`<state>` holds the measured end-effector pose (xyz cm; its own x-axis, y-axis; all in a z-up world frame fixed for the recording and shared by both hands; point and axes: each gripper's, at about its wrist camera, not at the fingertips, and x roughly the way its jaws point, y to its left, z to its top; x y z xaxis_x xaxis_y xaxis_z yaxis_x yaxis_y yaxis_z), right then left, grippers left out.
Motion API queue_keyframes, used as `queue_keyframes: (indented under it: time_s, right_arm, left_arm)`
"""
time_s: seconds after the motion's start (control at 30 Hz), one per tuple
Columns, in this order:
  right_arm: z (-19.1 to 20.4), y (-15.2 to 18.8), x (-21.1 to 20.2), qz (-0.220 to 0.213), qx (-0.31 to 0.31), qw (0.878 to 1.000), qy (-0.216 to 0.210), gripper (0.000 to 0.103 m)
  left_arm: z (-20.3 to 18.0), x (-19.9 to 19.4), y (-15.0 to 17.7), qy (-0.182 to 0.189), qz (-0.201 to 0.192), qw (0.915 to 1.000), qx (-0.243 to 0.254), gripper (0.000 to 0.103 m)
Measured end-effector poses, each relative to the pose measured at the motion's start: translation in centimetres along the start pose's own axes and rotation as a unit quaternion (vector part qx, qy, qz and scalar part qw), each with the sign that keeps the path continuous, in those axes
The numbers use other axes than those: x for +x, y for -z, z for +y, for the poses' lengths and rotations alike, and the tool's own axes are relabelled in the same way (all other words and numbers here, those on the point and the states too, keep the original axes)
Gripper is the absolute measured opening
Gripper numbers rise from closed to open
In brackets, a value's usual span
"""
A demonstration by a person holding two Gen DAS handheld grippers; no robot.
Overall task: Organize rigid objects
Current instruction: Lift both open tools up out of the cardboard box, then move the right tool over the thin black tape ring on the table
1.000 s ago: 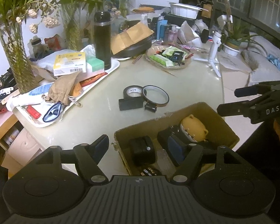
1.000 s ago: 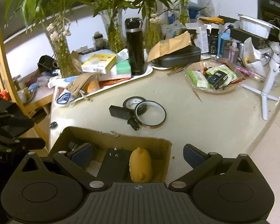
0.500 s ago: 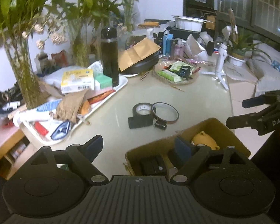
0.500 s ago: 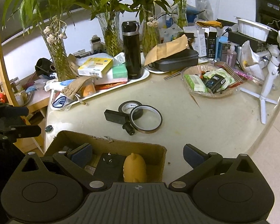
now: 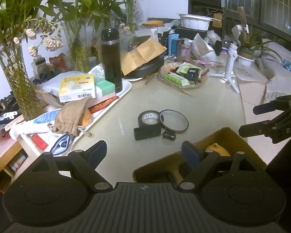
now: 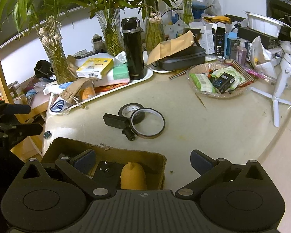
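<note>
A brown cardboard box [image 5: 229, 134] stands at the table's near edge, holding a yellow toy [image 5: 217, 149] and dark items. My left gripper [image 5: 144, 151] is open and empty, its right finger over the box's left end. My right gripper [image 6: 142, 160] is open too, straddling the box's [image 6: 126, 151] right end above the yellow toy [image 6: 132, 176]. Farther out on the table lie a black tape roll [image 5: 148, 119], a thin amber tape ring [image 5: 174, 122], a black block [image 5: 146, 133] and a small black cylinder [image 5: 169, 136].
A white tray [image 5: 126, 89] at the left carries boxes, a pouch and a tall black flask [image 5: 111, 58]. Plant vases [image 5: 19, 81] stand behind it. A glass dish of packets [image 5: 184, 75] and a white tripod [image 5: 229, 66] sit at the back right.
The left jaws have spread wider. Both grippers have drawn back from the box, so it sits lower in both views and more of the table shows.
</note>
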<state>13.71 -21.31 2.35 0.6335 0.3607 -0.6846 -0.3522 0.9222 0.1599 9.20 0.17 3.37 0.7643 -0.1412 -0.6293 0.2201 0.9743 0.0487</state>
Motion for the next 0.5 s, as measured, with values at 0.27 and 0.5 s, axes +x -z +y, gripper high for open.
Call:
queue_keyframes:
  time_s: [0.27,0.5]
  right_arm:
    - [-1.2,-0.9,1.4,0.007,0.008,1.000,-0.002,0.103]
    - [-1.7,-1.4,2.8,0.014,-0.011,1.000,0.005,0.103]
  left_arm:
    - [0.2,1.4,-0.8,0.018,-0.002,0.9998,0.004,0.084]
    - [1.0,3.2,-1.6,0.015,0.001,0.9999,-0.008,0.084]
